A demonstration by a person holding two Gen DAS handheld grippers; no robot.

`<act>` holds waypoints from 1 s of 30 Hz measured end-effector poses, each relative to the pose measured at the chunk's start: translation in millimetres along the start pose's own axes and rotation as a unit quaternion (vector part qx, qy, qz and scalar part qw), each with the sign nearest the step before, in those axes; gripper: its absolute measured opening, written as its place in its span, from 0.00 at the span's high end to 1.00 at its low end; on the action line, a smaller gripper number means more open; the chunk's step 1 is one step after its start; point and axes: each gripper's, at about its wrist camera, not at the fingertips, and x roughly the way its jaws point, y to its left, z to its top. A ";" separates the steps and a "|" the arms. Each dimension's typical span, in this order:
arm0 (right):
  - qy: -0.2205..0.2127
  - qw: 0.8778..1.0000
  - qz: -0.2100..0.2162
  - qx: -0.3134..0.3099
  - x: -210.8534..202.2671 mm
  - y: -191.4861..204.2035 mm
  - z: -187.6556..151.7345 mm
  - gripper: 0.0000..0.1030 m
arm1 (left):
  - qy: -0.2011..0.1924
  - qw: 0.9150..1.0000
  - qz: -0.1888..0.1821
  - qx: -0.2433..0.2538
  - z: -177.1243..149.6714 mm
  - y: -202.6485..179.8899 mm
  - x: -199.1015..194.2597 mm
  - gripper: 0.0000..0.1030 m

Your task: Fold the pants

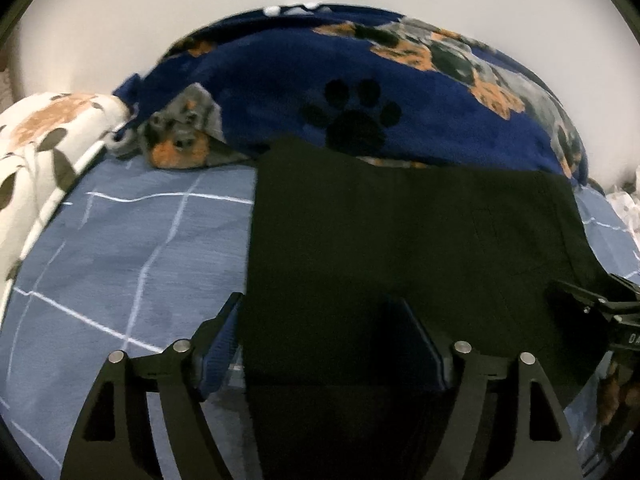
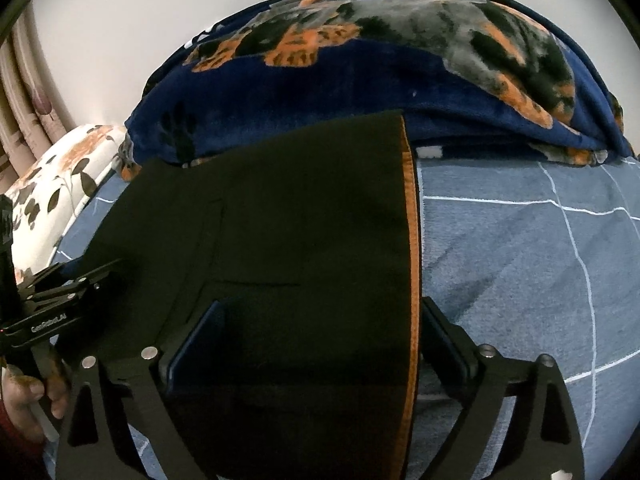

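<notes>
Lying between both open claws' fingers, the black pants (image 1: 400, 240) cover the bedsheet (image 1: 120, 248).

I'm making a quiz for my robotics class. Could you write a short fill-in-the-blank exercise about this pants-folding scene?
1. The black pants lie on a blue bedsheet crossed by thin ____ lines.
2. The navy blanket behind them shows a black ____ print.
3. The pants' right edge carries an ____ stripe.
4. At the bed's left lies a white pillow with a ____ pattern.

Answers: white; paw; orange; floral
</notes>
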 end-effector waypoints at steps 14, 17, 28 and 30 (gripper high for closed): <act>-0.127 0.992 0.004 0.021 -170.8 26.3 -34.0 0.06 | -0.155 0.984 0.085 0.028 5.6 -31.0 -172.0 0.00; -0.132 0.990 0.017 0.034 -193.9 26.8 -43.8 0.06 | -0.191 0.977 0.091 0.039 6.5 -46.4 -216.0 0.00; -0.189 0.980 0.029 0.048 -272.2 23.0 -53.4 0.04 | -0.309 0.943 0.119 0.006 -1.9 -89.2 -333.1 0.00; -0.197 0.979 0.029 0.042 -282.3 26.9 -53.2 0.04 | -0.313 0.946 0.088 0.011 -3.6 -91.9 -344.6 0.00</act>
